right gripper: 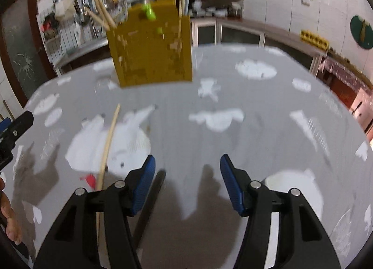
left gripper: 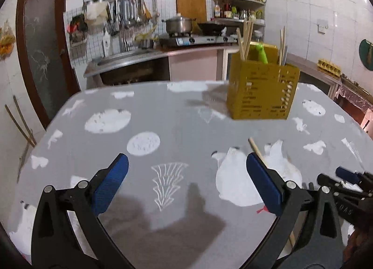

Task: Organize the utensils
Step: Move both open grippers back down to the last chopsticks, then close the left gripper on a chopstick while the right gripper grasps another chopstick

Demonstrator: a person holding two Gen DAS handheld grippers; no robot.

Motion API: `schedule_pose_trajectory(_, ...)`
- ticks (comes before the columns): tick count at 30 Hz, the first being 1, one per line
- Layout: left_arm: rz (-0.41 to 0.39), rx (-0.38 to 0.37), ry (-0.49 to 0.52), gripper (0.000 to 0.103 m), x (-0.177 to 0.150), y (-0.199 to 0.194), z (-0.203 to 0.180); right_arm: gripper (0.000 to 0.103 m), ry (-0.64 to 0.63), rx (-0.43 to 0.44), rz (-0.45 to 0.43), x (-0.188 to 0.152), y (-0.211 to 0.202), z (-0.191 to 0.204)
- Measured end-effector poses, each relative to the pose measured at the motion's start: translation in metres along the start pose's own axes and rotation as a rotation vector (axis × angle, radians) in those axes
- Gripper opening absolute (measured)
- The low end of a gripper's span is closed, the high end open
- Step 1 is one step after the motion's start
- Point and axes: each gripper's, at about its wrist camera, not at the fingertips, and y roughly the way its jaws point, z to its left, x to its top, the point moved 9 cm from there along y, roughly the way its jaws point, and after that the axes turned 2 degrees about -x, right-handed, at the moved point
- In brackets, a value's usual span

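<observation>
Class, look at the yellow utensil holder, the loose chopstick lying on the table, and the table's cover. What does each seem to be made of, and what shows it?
Yellow utensil holder: likely moulded plastic, matt; even mustard colour and rows of cut slots.
Loose chopstick: probably bamboo or wood, unvarnished; pale tan, dull, thin.
Table cover: looks like printed cloth or vinyl; grey with white shapes, no glare. Blur leaves it open.

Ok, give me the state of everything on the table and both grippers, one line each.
Yellow utensil holder: upright, chopsticks and a green utensil inside.
Loose chopstick: lying flat on the tablecloth.
Left gripper: open, empty.
Right gripper: open, empty.
</observation>
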Motion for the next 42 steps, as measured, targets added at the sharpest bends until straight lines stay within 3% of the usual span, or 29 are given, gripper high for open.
schedule_pose_trajectory(4, 0.036, -0.008, -0.032, 0.098, -0.003, 0.011, 0.004, 0.041, 0.010, 0.009, 0.057, -0.008, 0.013, 0.008)
schedule_pose_trajectory(15, 0.083, 0.009, -0.085, 0.098, -0.001, 0.033, 0.001, 0.012, -0.012, 0.013, 0.089, -0.005, 0.020, 0.028)
schedule_pose_trajectory(20, 0.095, -0.024, -0.082, 0.098, 0.002, 0.039, -0.016, 0.011, 0.004, 0.071, 0.087, 0.002, 0.024, 0.022)
schedule_pose_trajectory(29, 0.160, -0.072, -0.080, 0.097, -0.001, 0.063, -0.047, 0.011, -0.006, 0.061, 0.061, 0.032, 0.038, -0.013)
schedule_pose_trajectory(37, 0.264, -0.102, -0.051, 0.079, -0.012, 0.095, -0.084, 0.011, -0.010, 0.065, 0.059, 0.038, 0.052, -0.027)
schedule_pose_trajectory(39, 0.290, -0.109, -0.039, 0.067, -0.014, 0.103, -0.092, 0.011, -0.016, 0.070, 0.053, 0.038, 0.053, -0.026)
schedule_pose_trajectory(42, 0.321, -0.113, -0.029, 0.056, -0.016, 0.112, -0.100, 0.010, -0.019, 0.074, 0.047, 0.041, 0.053, -0.025)
